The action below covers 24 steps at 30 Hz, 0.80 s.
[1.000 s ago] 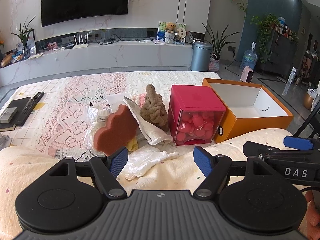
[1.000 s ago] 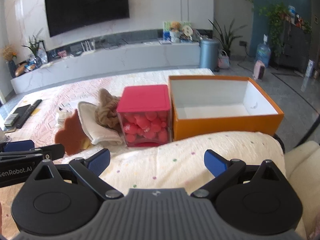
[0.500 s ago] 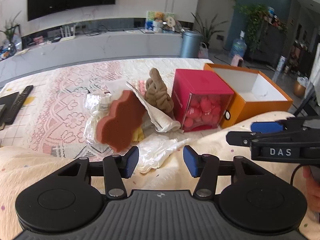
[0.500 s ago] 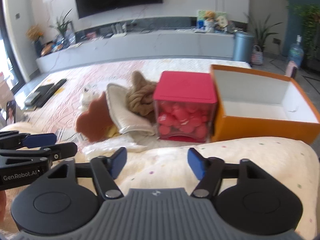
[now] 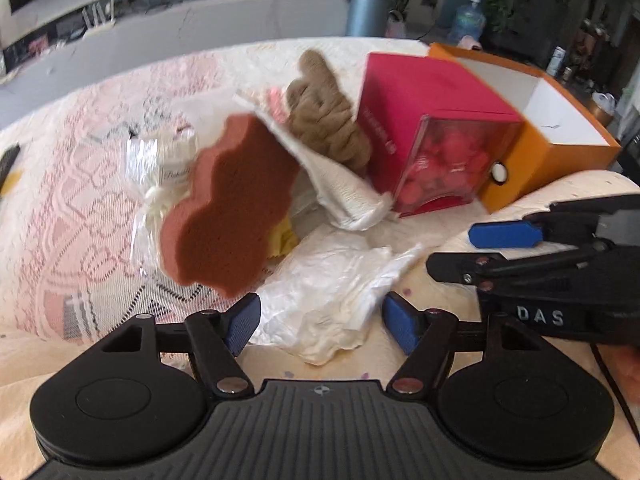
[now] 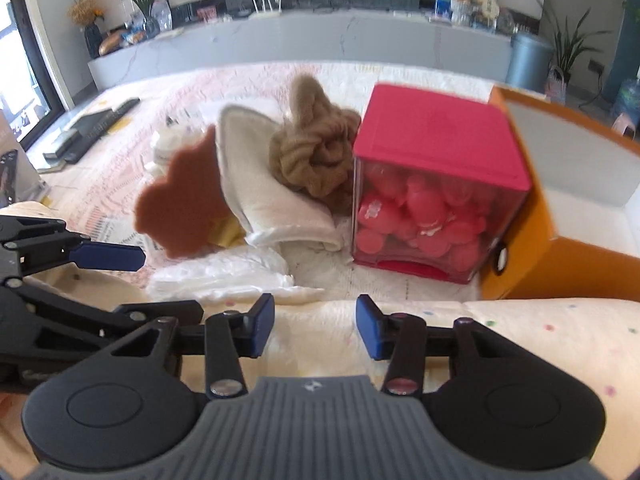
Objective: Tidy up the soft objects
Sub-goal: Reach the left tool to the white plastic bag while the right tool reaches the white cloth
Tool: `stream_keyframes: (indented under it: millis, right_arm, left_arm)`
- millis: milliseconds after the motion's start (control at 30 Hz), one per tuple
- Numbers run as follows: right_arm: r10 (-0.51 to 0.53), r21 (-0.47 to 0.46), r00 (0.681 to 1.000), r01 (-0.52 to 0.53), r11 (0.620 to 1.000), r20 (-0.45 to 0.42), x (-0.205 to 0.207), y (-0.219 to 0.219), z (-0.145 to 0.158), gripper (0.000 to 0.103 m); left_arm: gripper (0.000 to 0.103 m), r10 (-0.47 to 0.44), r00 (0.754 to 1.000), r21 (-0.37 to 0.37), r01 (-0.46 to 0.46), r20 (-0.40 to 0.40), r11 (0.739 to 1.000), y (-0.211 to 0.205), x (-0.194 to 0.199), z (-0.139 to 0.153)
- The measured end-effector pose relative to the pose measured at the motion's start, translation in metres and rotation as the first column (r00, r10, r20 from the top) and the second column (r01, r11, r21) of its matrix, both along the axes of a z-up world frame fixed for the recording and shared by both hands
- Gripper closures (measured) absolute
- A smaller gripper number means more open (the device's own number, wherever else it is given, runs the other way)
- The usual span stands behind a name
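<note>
A pile of soft things lies on the lace cloth: a reddish-brown cloud-shaped sponge, a tan knotted rope toy, a folded white cloth and a crumpled white sheet. An open orange box stands on the right, empty. My left gripper hangs just above the near edge of the crumpled sheet. Its jaws are opening and nothing is pressed between them. My right gripper hovers over the dotted cushion, jaws closing on nothing.
A red box of pink balls stands between the pile and the orange box. A clear-wrapped packet lies left of the sponge. Remotes lie at the far left. A cream dotted cushion fills the foreground.
Both grippers have come forward and down towards the pile, side by side. The left jaws narrowed, then widened again. The right jaws have narrowed steadily.
</note>
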State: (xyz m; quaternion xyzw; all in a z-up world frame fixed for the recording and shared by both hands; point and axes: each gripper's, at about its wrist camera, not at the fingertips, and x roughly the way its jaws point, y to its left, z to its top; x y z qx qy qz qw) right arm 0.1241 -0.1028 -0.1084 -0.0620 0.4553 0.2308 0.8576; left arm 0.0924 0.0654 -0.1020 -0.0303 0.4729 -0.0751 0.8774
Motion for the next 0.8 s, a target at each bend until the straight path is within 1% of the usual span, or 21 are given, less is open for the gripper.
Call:
stream_keyframes:
  millis: [67,167,333,400,467,533,600,667,700,800]
  right_arm:
    - [0.004,0.001,1.0,-0.004,1.0,-0.017,0.005,0.002,-0.007,0.058]
    - [0.006,-0.007,0.999,-0.006,1.0,-0.035,0.011,0.004,-0.015,0.058]
    - [0.0,0.003,0.998,0.0,1.0,-0.063,0.02,0.004,-0.025,0.059]
    - [0.003,0.003,0.998,-0.003,1.0,-0.064,0.022,0.005,-0.027,0.059]
    - [0.005,-0.001,0.998,-0.005,1.0,-0.061,0.022,0.005,-0.029,0.059]
    - [0.003,0.004,0.998,-0.003,1.0,-0.06,0.023,0.005,-0.03,0.059]
    - [0.005,0.004,0.998,-0.004,1.0,-0.061,0.022,0.005,-0.031,0.059]
    - [0.008,0.0,0.998,-0.008,1.0,-0.056,0.021,0.007,-0.03,0.059]
    - [0.008,0.0,0.999,-0.008,1.0,-0.054,0.021,0.006,-0.029,0.059]
    - [0.004,0.011,0.999,-0.003,1.0,-0.045,0.018,0.004,-0.027,0.059]
  left_arm:
    - [0.02,0.023,0.999,-0.01,-0.023,-0.039,1.0,0.006,0.008,-0.01]
    - [0.02,0.038,0.996,0.003,-0.038,-0.08,0.999,0.011,0.018,-0.022]
    - [0.026,0.072,0.99,-0.017,-0.075,-0.122,0.997,0.015,0.032,-0.032]
    - [0.035,0.069,0.989,-0.01,-0.071,-0.128,0.997,0.013,0.036,-0.037]
    - [0.039,0.061,0.991,0.022,-0.059,-0.121,0.998,0.009,0.037,-0.037]
    - [0.043,0.056,0.992,0.032,-0.052,-0.111,0.998,0.008,0.035,-0.038]
    - [0.058,0.053,0.994,0.039,-0.049,-0.099,0.998,0.007,0.032,-0.036]
    - [0.068,0.042,0.996,0.038,-0.039,-0.079,0.999,0.005,0.029,-0.035]
    - [0.072,0.039,0.997,0.037,-0.036,-0.072,0.999,0.004,0.026,-0.033]
    - [0.077,0.029,0.999,0.036,-0.028,-0.044,0.999,0.004,0.017,-0.028]
